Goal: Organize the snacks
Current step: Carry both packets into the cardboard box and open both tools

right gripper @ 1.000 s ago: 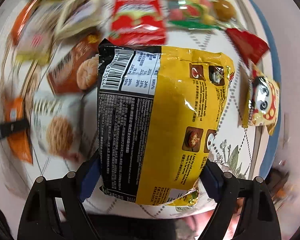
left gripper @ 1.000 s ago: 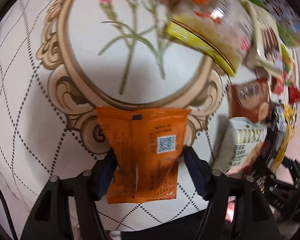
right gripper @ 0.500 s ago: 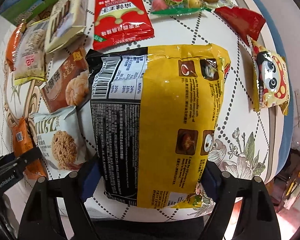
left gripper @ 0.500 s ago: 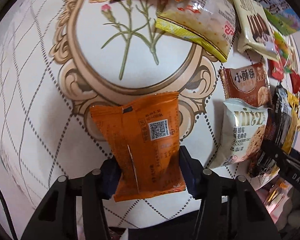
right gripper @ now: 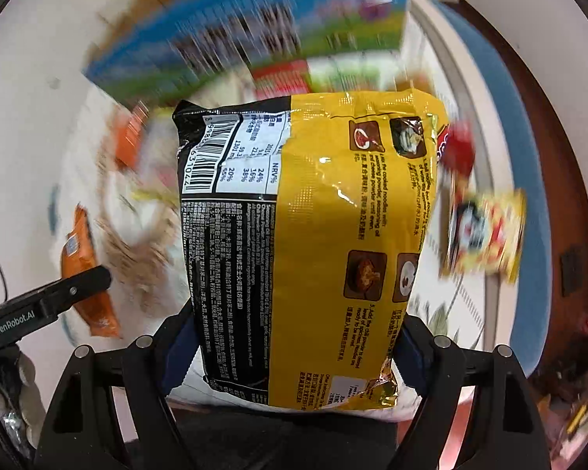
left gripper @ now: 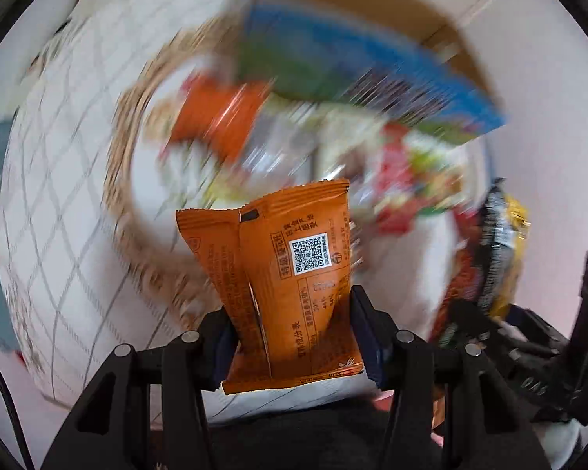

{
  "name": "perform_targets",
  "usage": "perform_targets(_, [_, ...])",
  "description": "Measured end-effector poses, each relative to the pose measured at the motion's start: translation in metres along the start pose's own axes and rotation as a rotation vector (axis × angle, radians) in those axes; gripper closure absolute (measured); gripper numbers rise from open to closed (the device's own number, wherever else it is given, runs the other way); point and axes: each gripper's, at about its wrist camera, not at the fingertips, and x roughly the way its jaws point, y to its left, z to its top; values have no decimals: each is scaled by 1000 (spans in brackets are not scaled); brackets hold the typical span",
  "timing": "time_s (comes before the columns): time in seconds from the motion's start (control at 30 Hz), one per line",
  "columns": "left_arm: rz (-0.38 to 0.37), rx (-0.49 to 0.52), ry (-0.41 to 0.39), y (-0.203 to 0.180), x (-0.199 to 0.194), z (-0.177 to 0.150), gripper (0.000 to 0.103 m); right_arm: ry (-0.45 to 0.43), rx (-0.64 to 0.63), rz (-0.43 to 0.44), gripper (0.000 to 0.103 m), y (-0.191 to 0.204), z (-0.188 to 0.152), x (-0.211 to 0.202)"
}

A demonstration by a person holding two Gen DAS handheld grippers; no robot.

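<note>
My left gripper (left gripper: 294, 337) is shut on a small orange snack packet (left gripper: 278, 274) with a QR code, held up above the table. My right gripper (right gripper: 294, 348) is shut on a large yellow and black noodle packet (right gripper: 313, 243), also lifted. The right gripper and its yellow packet (left gripper: 501, 250) show at the right of the left wrist view. The left gripper and its orange packet (right gripper: 82, 258) show at the left of the right wrist view. Both backgrounds are motion-blurred.
A white patterned tablecloth (left gripper: 58, 180) covers the table. Several blurred snack packets lie on it, including an orange one (left gripper: 219, 117) and a yellow panda packet (right gripper: 486, 231). A blue and green box (right gripper: 254, 31) stands at the back.
Both grippers have lifted and tilted up with their packets. The view now reaches the blue box and far wall, and the table has dropped away and blurred.
</note>
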Motion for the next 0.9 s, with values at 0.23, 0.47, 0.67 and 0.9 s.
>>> perform_targets(0.23, [-31, 88, -134, -60, -23, 134, 53, -152, -94, 55, 17, 14, 109, -64])
perform_targets(0.47, [30, 72, -125, -69, 6, 259, 53, -134, -152, 11, 17, 10, 239, -40])
perform_targets(0.67, [63, 43, 39, -47, 86, 329, 53, -13, -155, -17, 17, 14, 327, 21])
perform_targets(0.9, [76, 4, 134, -27, 135, 358, 52, 98, -158, -26, 17, 7, 344, 87])
